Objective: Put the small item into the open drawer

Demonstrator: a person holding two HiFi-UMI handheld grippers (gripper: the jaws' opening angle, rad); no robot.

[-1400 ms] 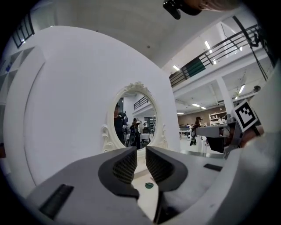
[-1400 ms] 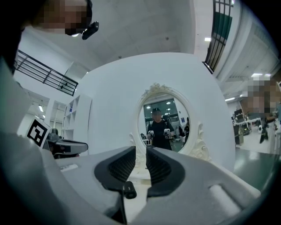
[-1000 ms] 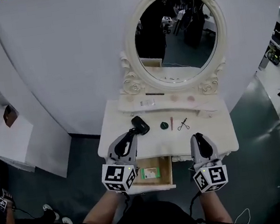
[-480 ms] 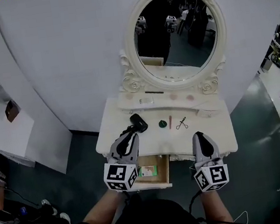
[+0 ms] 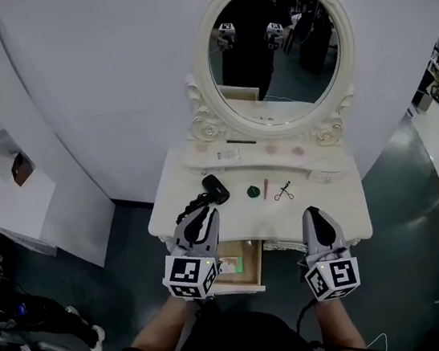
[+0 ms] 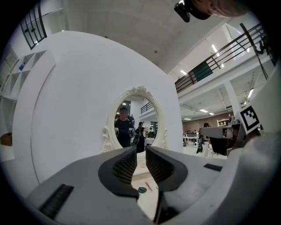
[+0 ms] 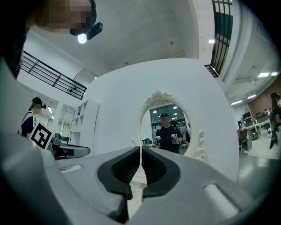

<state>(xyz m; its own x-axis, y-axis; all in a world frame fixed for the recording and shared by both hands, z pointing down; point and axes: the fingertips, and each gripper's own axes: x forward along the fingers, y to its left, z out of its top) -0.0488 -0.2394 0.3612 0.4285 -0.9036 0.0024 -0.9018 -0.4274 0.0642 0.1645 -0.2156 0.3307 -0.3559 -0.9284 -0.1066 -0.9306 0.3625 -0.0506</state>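
**Setting.** White curved wall point(image 5: 69, 86); oval mirror point(image 5: 275, 49) over a white table point(image 5: 329, 208).

**Head view.** The drawer point(image 5: 255, 264) stands open below the table's front edge, with a small green-and-white item point(image 5: 232, 264) lying inside. On top are a black tool point(image 5: 215, 187), green disc point(image 5: 254, 192), red stick point(image 5: 266, 188) and curler point(image 5: 284, 193). The left gripper point(image 5: 196, 217) and right gripper point(image 5: 313, 216) sit at the table's near edge.

**Left gripper view.** Jaws clenched on nothing. The disc shows beneath them; the drawer does not.

**Right gripper view.** Jaws have just been closing and now meet, with nothing between them. Neither drawer nor item shows.

**Step.** The deposit looks done, if the item is the one meant. Next would be drawing back.
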